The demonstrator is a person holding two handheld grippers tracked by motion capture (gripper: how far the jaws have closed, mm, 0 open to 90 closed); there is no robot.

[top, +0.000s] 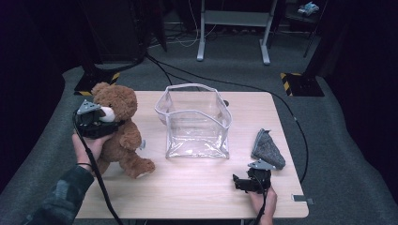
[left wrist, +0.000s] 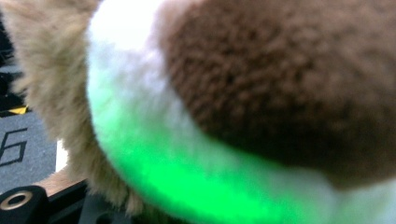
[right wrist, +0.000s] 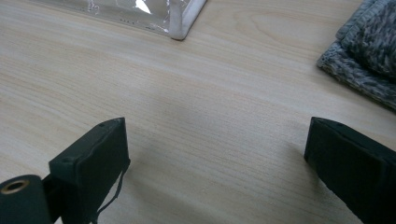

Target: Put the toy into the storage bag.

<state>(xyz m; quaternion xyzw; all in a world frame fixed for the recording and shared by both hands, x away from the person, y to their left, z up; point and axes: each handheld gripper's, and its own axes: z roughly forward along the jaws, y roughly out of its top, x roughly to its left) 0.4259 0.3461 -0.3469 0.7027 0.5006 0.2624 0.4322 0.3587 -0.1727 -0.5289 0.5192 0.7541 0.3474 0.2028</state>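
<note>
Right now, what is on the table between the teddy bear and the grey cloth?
In the high view, the clear plastic bag stands open between the teddy bear and the grey cloth. Bare wood of the table lies on either side of it.

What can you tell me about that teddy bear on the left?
The teddy bear is a brown plush toy with a white muzzle, lighter paw pads and a small tag at its side. It sits roughly upright at the left end of the wooden table, one leg stretched toward the front edge. The left gripper is clamped on its head by the muzzle. In the left gripper view its fur is blurred, the white part lit green.
</note>
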